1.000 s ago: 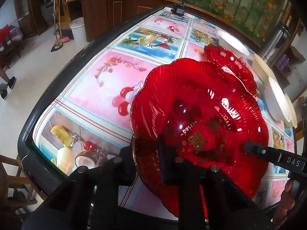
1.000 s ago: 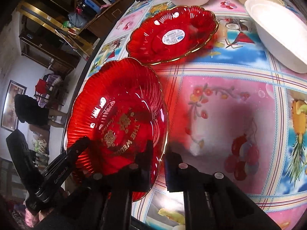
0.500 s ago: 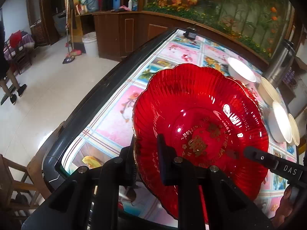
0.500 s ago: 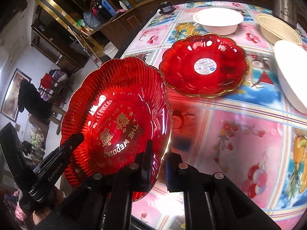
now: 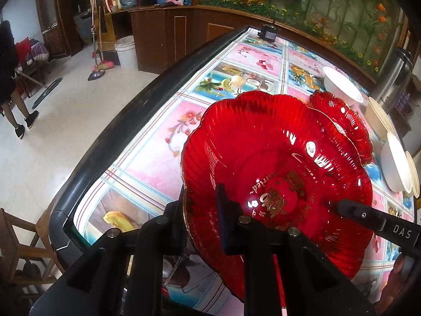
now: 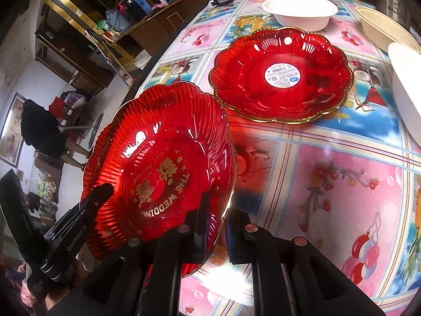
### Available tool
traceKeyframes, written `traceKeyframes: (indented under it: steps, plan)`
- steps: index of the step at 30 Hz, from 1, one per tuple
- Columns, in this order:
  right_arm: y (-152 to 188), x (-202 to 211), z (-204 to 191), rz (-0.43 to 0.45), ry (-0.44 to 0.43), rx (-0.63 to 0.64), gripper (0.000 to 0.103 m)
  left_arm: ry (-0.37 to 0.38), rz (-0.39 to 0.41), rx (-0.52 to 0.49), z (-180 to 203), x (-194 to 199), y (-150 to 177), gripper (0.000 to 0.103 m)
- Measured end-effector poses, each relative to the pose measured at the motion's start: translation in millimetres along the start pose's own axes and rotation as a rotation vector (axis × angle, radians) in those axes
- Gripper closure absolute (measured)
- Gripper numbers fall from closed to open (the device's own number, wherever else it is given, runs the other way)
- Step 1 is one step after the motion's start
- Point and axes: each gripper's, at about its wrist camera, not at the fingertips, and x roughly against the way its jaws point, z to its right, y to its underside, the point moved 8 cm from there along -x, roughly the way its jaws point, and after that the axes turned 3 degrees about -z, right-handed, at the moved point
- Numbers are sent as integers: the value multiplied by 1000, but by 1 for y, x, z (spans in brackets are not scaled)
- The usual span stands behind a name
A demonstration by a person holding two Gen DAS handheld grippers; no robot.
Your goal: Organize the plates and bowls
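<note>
Tabletop carries a second red plate and white bowls beyond, red wedding plate held tilted above its near edge, left gripper and right gripper fingers each pinching opposite rims.

Your left gripper and right gripper pinch opposite rims of the lettered plate, held tilted over the table's near left edge. Beyond it a second plate lies flat, with three bowls behind and right.
</note>
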Motion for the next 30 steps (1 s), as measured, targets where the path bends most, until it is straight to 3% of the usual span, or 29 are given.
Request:
traceKeyframes:
  steps: [5,12,16,19,30]
  plan:
    - [0,-5,2,-10,12,1,93,-13,-2,-5,0,-3,3,87]
    - [-1,-7,0,-25,9,4,84,-51,-8,-28,1,-7,6,82]
    - [-1,-3,-2,-14,5,8,62,-83,10,-37,0,-2,7,59]
    - [0,3,-1,-7,8,9,61,-88,45,-34,-2,8,5,53]
    - [1,24,9,32,14,-7,59,-96,116,-28,-5,32,0,53]
